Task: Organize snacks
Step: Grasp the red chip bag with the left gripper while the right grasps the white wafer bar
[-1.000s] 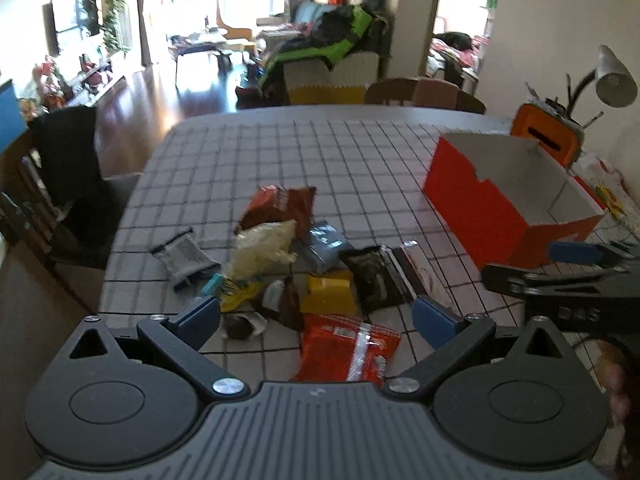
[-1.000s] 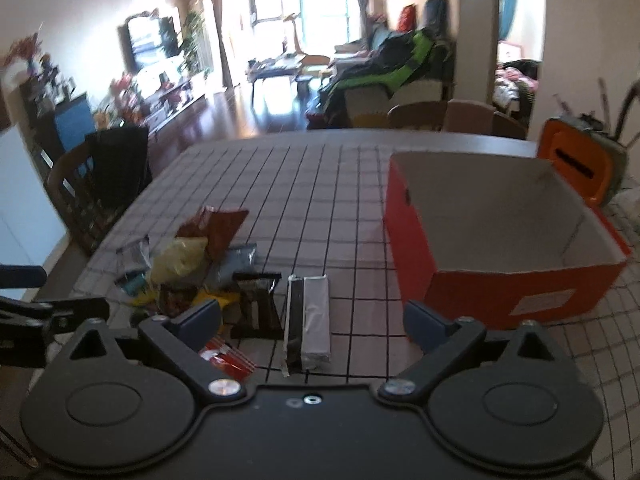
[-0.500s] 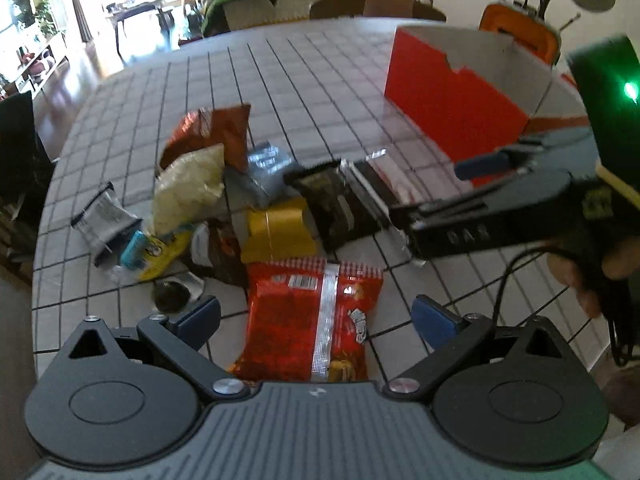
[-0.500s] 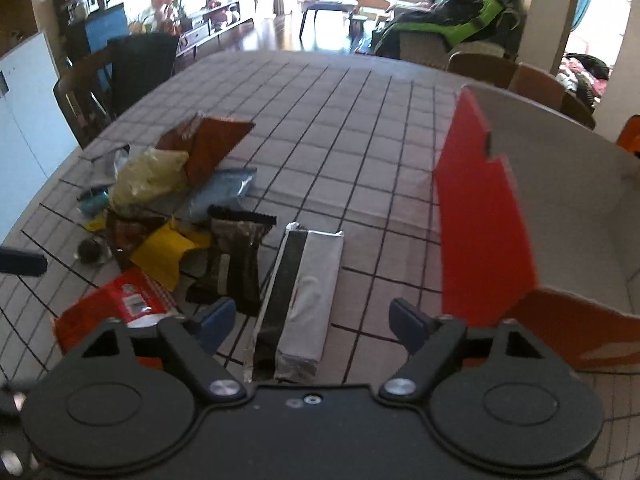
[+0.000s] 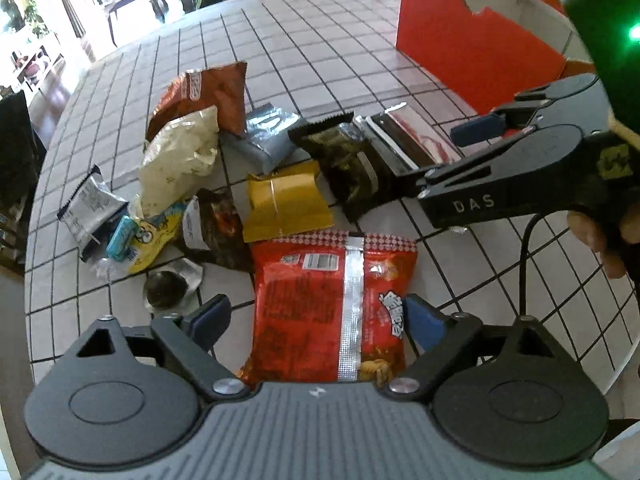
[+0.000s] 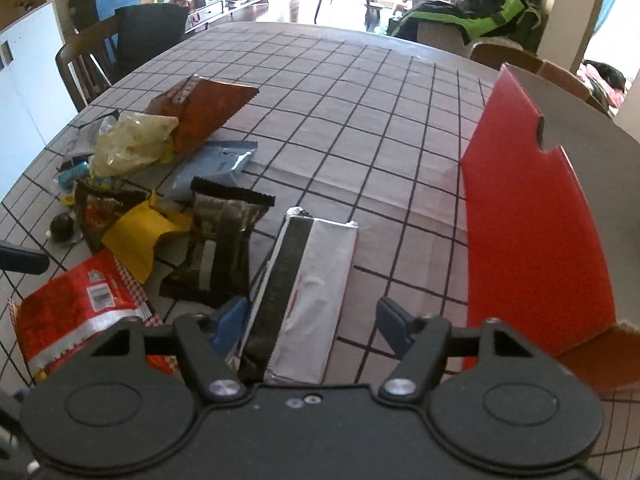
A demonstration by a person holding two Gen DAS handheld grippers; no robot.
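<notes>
Several snack packets lie in a heap on the checked table. My left gripper is open, its fingers either side of a red snack bag lying flat. My right gripper is open, its fingers astride a long silver-and-black packet; it also shows in the left wrist view over that packet. A black packet, a yellow packet and a brown chip bag lie in the heap. The open red box stands to the right.
A pale yellow bag, a grey pouch, a small silver packet and a dark round piece lie on the left. Chairs stand round the table. The table edge runs close on the left.
Both grippers have come down and forward onto the heap. The red bag now lies between my left fingers and the silver-and-black packet between my right fingers.
</notes>
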